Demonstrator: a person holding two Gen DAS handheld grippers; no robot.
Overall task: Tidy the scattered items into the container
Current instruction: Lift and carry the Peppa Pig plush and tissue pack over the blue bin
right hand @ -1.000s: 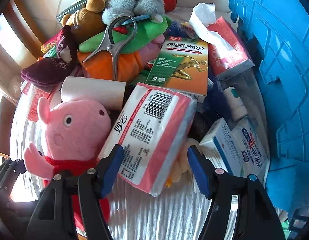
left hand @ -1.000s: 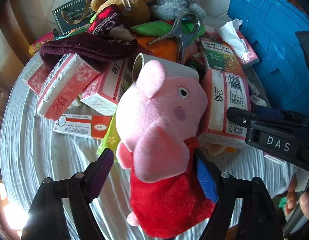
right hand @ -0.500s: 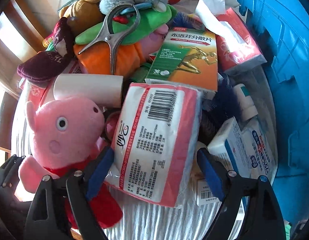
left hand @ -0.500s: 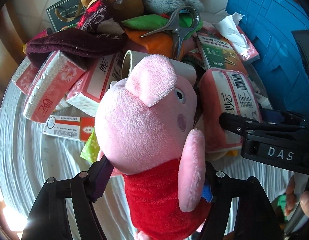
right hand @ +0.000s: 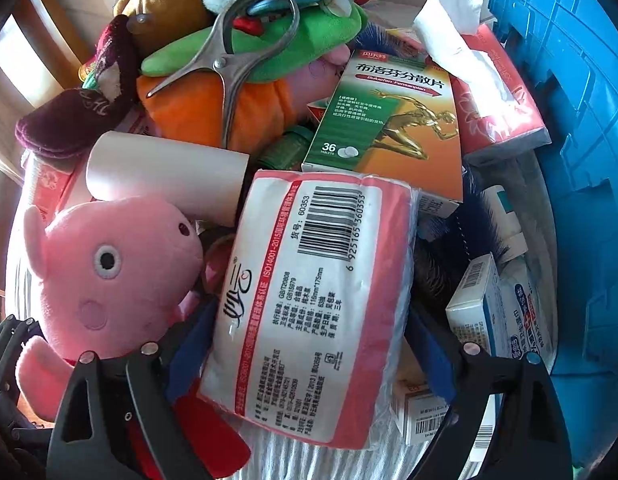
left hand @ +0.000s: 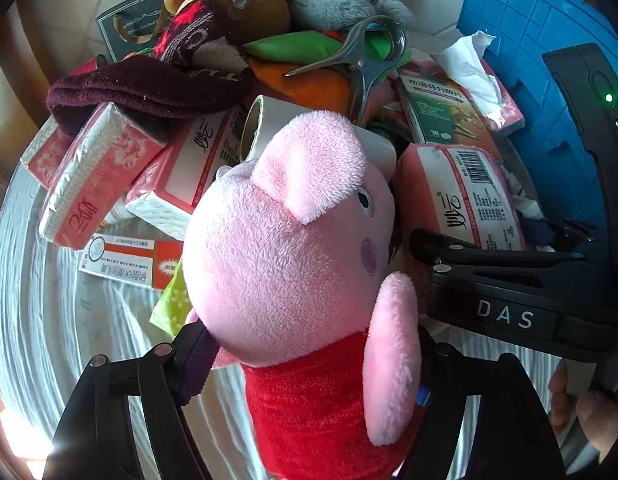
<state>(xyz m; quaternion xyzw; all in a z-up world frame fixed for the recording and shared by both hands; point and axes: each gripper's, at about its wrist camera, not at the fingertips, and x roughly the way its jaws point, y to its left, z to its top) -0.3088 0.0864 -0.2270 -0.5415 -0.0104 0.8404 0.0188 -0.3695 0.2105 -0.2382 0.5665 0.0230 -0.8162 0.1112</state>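
A pink pig plush in a red dress [left hand: 293, 248] fills the left wrist view. Its red body sits between the fingers of my left gripper [left hand: 309, 368], which stands open around it, pads close to its sides. In the right wrist view a pink-and-white tissue pack with a barcode [right hand: 309, 300] lies between the wide-open fingers of my right gripper [right hand: 311, 348]. The pig [right hand: 109, 272] lies just left of that pack. The blue crate [right hand: 569, 120] stands at the right edge, also seen as the blue crate [left hand: 549, 92] from the left wrist.
A heap lies on the striped cloth [left hand: 49, 300]: more tissue packs [left hand: 93, 184], a paper roll [right hand: 165, 172], a green-orange medicine box [right hand: 389, 120], metal tongs [right hand: 233, 64], plush toys [left hand: 253, 0], a maroon sock [left hand: 149, 88], small boxes [right hand: 489, 312]. A hand [left hand: 589, 412] holds the right gripper.
Both grippers have pushed forward and their fingers have spread a little wider. The pig now sits deeper between the left fingers, the tissue pack deeper between the right ones.
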